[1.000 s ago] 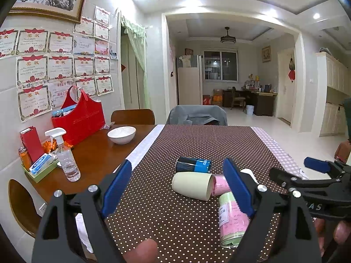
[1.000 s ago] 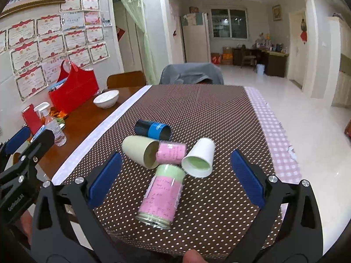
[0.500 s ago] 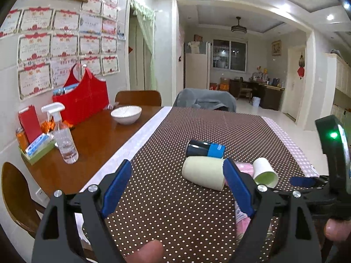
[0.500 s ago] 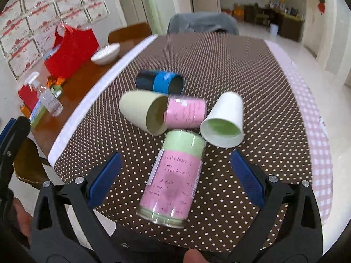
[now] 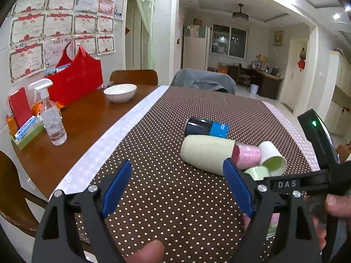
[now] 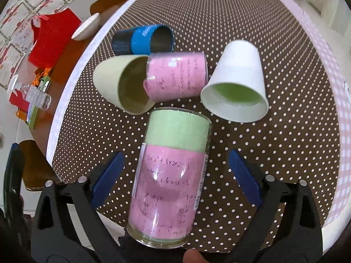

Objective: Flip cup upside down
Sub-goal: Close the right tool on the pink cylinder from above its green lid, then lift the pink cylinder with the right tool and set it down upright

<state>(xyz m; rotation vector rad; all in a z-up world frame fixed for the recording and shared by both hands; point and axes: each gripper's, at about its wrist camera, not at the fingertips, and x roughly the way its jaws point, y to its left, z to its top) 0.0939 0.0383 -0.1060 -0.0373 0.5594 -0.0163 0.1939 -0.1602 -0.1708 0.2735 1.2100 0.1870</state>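
Your right gripper [image 6: 175,175] is hanging with its blue pads spread wide on either side of the tall glass cup [image 6: 169,179], clamped on nothing; your left gripper [image 5: 177,188] is also standing wide apart, holding nothing, over bare cloth to the left of the pile.

Working down by size: the dotted brown tablecloth [image 6: 274,153] is carrying everything. On it, the tall glass cup, lined with pink and green paper, is lying on its side, its rim end towards you and its green end pointing at the cluster. Beyond it, the cream cup [image 6: 114,83] and the white paper cup [image 6: 239,72] are lying on their sides with their mouths facing you. The short pink cup [image 6: 177,76] is lying between them, one end poking into the cream cup's mouth. Farthest off, the black and blue cup [image 6: 140,39] is lying just behind the cream one.

The tall glass looks to be the cup you are going for, and nothing is flipped yet. Glass on its side is free to roll, so if one pad is arriving before the other, it could scoot sideways out of the grip. Its green end is sitting just beside the cream cup and the pink one, so pushing forward while closing risks shunting the whole cluster. Smooth glass may also slip during the turn if the clamp is landing near the rim rather than mid-body.
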